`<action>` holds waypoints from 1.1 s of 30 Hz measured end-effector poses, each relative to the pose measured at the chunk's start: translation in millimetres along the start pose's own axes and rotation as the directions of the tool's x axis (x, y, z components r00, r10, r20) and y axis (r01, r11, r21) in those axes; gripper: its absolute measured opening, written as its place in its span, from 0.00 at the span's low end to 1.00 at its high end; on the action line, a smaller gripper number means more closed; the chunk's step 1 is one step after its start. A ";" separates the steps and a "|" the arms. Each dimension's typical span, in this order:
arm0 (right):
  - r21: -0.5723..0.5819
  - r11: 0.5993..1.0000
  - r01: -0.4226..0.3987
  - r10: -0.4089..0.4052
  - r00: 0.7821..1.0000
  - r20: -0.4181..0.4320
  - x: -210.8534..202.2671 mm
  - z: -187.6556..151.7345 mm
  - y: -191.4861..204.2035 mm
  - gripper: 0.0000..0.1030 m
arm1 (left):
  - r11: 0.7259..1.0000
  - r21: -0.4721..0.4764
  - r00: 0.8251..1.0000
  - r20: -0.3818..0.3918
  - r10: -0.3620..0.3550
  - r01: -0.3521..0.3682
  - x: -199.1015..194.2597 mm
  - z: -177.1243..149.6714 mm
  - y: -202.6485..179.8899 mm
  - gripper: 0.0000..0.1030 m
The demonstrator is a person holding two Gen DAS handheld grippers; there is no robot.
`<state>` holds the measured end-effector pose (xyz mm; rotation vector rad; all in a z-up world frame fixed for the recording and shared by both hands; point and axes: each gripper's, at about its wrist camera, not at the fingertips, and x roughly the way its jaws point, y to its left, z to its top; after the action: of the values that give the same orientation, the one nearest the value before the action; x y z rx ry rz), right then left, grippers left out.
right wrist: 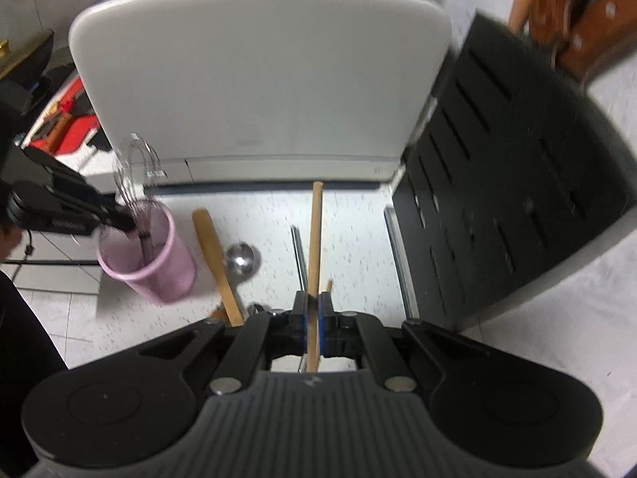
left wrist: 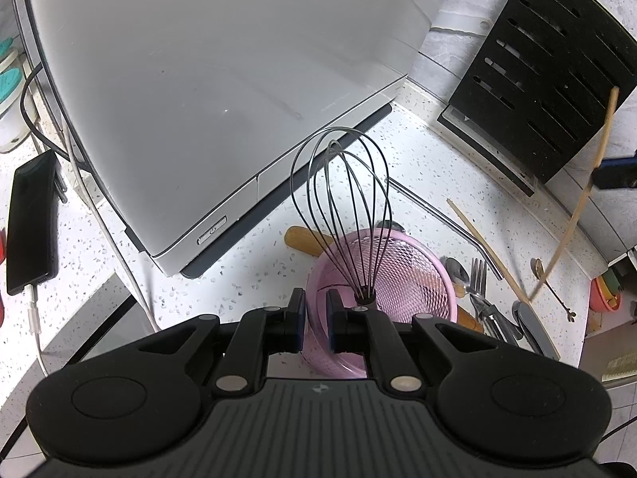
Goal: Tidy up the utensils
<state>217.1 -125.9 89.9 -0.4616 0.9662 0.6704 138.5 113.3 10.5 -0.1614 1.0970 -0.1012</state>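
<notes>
1. Right gripper is up close in its own view, fingers pinched tight on a wooden chopstick that sticks out forward past the tips, lifted off the speckled counter.
2. Left gripper has its jaws nearly together, clamped on the rim of the pink mesh cup. From the right wrist view you can see it gripping the cup's near edge.
3. Inside the cup stands a wire whisk, wires pointing up, handle down in the mesh.
4. Loose stuff on the counter right of the cup: a fork, a spoon, a metal straw and a second chopstick.
5. A wooden handle and a steel ladle bowl lie just beside the cup.
6. Behind it all sits a big grey appliance, with a black slotted knife block off to its right.
</notes>
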 end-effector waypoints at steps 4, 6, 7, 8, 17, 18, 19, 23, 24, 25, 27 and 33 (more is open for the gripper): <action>-0.024 1.000 -0.004 0.005 0.999 0.041 -14.9 11.4 9.9 0.01 | 1.000 0.001 1.000 0.001 0.001 -0.001 -0.3 -0.5 0.2 0.10; -0.039 0.999 -0.008 0.010 0.998 0.055 -20.2 15.9 15.0 0.01 | 1.000 -0.001 1.000 0.001 -0.002 0.002 -0.3 -0.3 0.7 0.10; -0.043 0.999 -0.009 0.011 0.998 0.061 -23.1 18.0 17.4 0.01 | 1.000 -0.001 1.000 0.001 -0.003 0.003 -0.1 -0.4 1.0 0.10; -0.049 0.999 -0.010 0.014 0.998 0.067 -25.7 20.2 20.0 0.01 | 1.000 -0.002 1.000 0.001 -0.004 0.004 -0.1 -0.5 1.4 0.10; -0.108 0.994 -0.025 0.042 0.987 0.152 -57.6 40.3 44.7 0.01 | 1.000 -0.002 1.000 0.001 -0.004 0.004 -0.1 -0.4 1.8 0.10; -0.115 0.993 -0.029 0.048 0.986 0.163 -62.6 42.5 47.6 0.01 | 1.000 -0.003 1.000 0.001 -0.004 0.004 -0.1 -0.4 1.7 0.10; -0.120 0.992 -0.035 0.056 0.983 0.177 -67.0 45.6 50.9 0.01 | 1.000 -0.004 1.000 0.001 -0.004 0.004 -0.2 -0.4 1.8 0.10; -0.144 0.988 -0.057 0.087 0.973 0.214 -77.1 57.7 64.2 0.01 | 1.000 -0.011 1.000 0.002 -0.003 0.003 -0.6 -0.5 1.8 0.10; -0.151 0.986 -0.064 0.097 0.970 0.221 -78.8 60.4 68.3 0.01 | 1.000 -0.012 1.000 0.002 -0.002 0.002 -0.6 -0.6 1.8 0.10; -0.158 0.985 -0.071 0.107 0.968 0.228 -79.8 63.5 72.4 0.01 | 1.000 -0.013 1.000 0.003 -0.002 0.002 -0.6 -0.7 1.7 0.10; -0.171 0.981 -0.087 0.127 0.961 0.245 -82.4 69.0 80.3 0.01 | 1.000 -0.012 1.000 0.002 -0.002 0.002 -0.6 -0.7 1.7 0.10; -0.184 0.972 -0.144 0.194 0.936 0.294 -83.6 81.9 100.9 0.01 | 1.000 -0.016 1.000 0.001 -0.010 0.010 -0.7 -1.1 3.1 0.10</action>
<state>162.0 -28.5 196.4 -0.4005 0.6599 0.9519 137.2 116.4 10.1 -0.1814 1.0963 -0.1012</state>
